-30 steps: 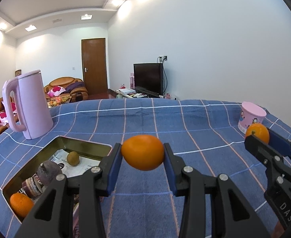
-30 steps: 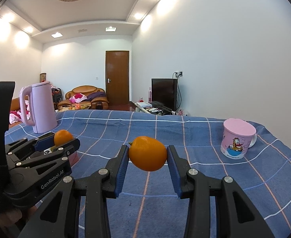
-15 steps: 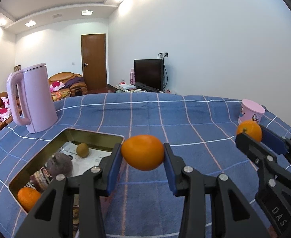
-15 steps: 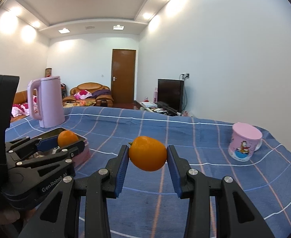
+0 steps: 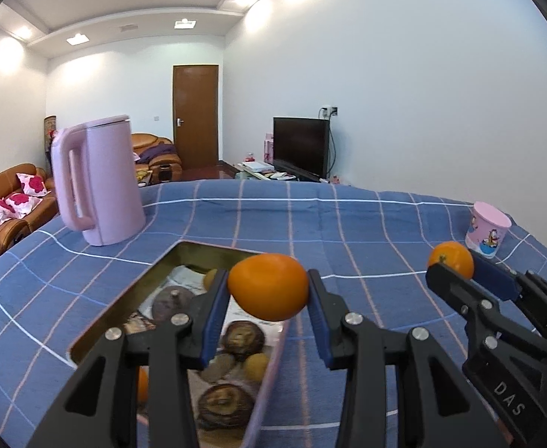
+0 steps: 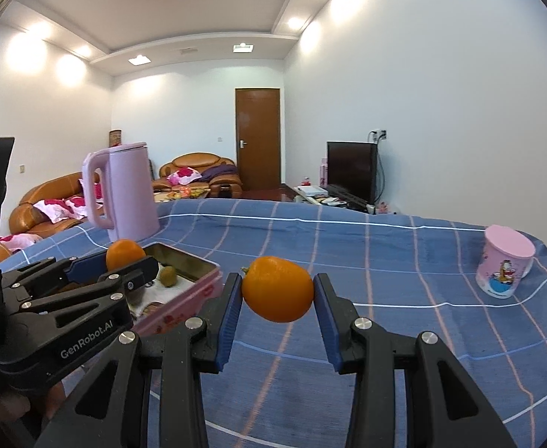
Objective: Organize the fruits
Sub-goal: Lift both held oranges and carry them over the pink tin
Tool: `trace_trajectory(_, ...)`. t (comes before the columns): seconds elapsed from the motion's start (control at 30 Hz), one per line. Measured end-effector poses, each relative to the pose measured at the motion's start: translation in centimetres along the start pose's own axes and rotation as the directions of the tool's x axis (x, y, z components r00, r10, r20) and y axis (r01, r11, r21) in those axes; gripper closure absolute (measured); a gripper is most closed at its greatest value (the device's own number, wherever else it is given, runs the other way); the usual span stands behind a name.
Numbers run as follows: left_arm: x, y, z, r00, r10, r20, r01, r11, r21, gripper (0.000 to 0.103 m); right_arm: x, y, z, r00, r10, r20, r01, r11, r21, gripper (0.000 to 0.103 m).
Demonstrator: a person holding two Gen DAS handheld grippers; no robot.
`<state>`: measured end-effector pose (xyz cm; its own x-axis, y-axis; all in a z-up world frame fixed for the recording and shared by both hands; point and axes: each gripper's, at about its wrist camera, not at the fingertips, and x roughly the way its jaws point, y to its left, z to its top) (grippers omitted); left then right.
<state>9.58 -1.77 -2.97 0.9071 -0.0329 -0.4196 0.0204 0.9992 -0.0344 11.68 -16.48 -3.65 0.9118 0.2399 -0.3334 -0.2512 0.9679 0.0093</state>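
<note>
Oranges | left tongs [image 5: 268,293] pinch 1 over tin [image 5: 213,248] | right tongs [image 6: 277,288] pinch 1, tilted down

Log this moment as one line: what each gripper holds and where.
left gripper: shut on orange, over tin tray | right gripper: shut on second orange, over blue tablecloth | tray: holds fruit

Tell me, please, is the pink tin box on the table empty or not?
Not empty: the tin box holds a small green fruit and several dark round pieces.
</note>
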Motion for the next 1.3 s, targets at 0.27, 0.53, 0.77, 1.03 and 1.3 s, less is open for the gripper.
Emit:
trace_trajectory(0.27,-0.4,3.2,0.1,0.999,0.048,-0.007,-0.048,0.998,-0.033,0.060,1.0,3.4,0.4,0.998,0.062,0.001,-0.062,0.997,-0.037,0.062)
trace_trajectory(0.53,-0.6,6.2,0.0,0.996,0.093,-0.012,-0.093,0.994,-0.056,0.060,2.0,5.9,0.9,0.995,0.103,0.001,-0.103,0.993,-0.063,0.062)
trace_trajectory(0.77,-0.5,8.0,-0.2,0.992,0.120,-0.023,-0.122,0.990,-0.065,0.060,2.7,8.0,1.2,0.991,0.135,-0.004,-0.135,0.987,-0.086,0.062)
trace_trajectory(1.03,-0.4,9.7,-0.4,0.988,0.152,-0.036,-0.154,0.985,-0.078,0.060,3.5,9.8,1.7,0.986,0.168,-0.010,-0.168,0.981,-0.100,0.062)
trace_trajectory(1.3,-0.2,10.9,-0.6,0.985,0.164,-0.055,-0.168,0.982,-0.081,0.060,4.2,11.6,1.6,0.981,0.193,-0.024,-0.194,0.973,-0.124,0.062)
